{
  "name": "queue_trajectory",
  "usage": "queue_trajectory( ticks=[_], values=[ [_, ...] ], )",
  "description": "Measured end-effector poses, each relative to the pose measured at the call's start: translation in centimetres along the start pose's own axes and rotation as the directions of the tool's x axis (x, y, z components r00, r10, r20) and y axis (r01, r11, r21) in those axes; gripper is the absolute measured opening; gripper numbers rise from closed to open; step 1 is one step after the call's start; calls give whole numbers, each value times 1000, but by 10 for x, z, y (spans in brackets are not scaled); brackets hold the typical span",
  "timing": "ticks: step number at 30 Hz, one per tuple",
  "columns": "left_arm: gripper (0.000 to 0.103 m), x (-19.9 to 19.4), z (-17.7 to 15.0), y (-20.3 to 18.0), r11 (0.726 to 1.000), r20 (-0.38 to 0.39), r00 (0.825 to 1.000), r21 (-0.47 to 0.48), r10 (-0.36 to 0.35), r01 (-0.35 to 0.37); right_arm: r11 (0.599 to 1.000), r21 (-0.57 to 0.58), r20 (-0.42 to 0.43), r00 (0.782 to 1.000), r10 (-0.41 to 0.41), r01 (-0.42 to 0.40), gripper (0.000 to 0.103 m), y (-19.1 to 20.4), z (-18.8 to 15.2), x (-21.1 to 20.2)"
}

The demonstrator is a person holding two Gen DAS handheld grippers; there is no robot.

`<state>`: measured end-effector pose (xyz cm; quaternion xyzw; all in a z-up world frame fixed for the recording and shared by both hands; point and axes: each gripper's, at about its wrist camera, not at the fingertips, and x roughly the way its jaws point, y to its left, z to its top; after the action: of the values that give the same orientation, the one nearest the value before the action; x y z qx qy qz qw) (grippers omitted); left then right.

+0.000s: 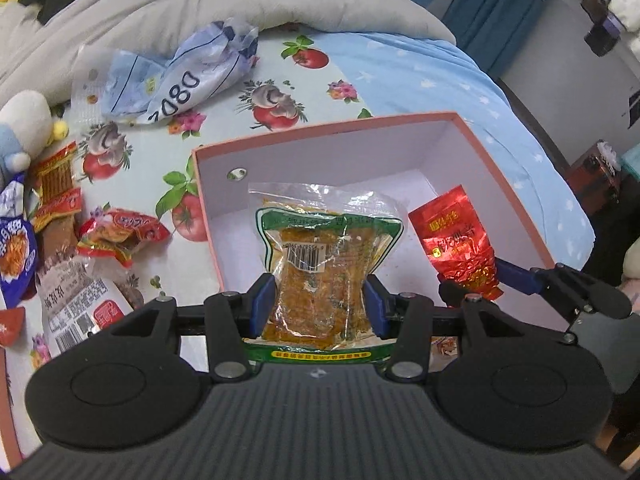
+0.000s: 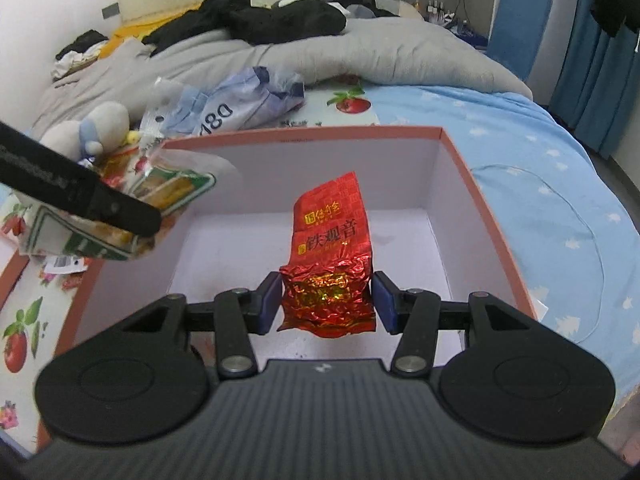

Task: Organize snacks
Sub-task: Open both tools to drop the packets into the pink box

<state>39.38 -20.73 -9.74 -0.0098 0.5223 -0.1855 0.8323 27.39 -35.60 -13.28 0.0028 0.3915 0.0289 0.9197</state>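
Observation:
My left gripper (image 1: 320, 304) is shut on a clear packet of orange-brown snack with a green border (image 1: 324, 256), held above the open pink box (image 1: 320, 128) with a white inside. My right gripper (image 2: 326, 300) is shut on a red foil tea packet (image 2: 330, 264), also held over the box (image 2: 304, 133). In the left wrist view the red packet (image 1: 456, 244) and the right gripper (image 1: 516, 280) show at the right, inside the box's outline. In the right wrist view the green-bordered packet (image 2: 168, 188) and the left gripper's black finger (image 2: 80, 192) hang over the box's left wall.
The box sits on a bed with a fruit-print sheet (image 1: 280, 96). Loose snack packets (image 1: 120, 236) lie left of the box, with a plush toy (image 1: 24, 128) and a crumpled blue-white bag (image 1: 188, 76) beyond. A grey quilt (image 2: 320, 52) and dark clothes lie at the back.

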Motion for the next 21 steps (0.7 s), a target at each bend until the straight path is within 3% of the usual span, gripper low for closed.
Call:
queue_trajectory(
  ticks=[3, 5, 8, 16, 21],
  values=[
    [61, -2, -1, 3, 1000, 0, 1000, -16, -7, 7, 1000, 27, -2, 1000, 12, -12, 53, -1, -1, -1],
    [75, -4, -2, 5, 999, 15, 1000, -25, -24, 24, 999, 34, 1, 1000, 10, -10, 60, -3, -1, -3],
    [76, -11, -7, 7, 999, 37, 999, -32, -40, 41, 999, 44, 15, 1000, 17, -17, 73, -4, -3, -9],
    [76, -48, -30, 16, 998, 160, 986, -38, -38, 44, 996, 81, 83, 996, 30, -37, 73, 2, -11, -36],
    [76, -80, -56, 16, 1000, 270, 963, -3, -17, 19, 993, 92, 147, 987, 57, -71, 73, 17, -19, -60]
  ],
)
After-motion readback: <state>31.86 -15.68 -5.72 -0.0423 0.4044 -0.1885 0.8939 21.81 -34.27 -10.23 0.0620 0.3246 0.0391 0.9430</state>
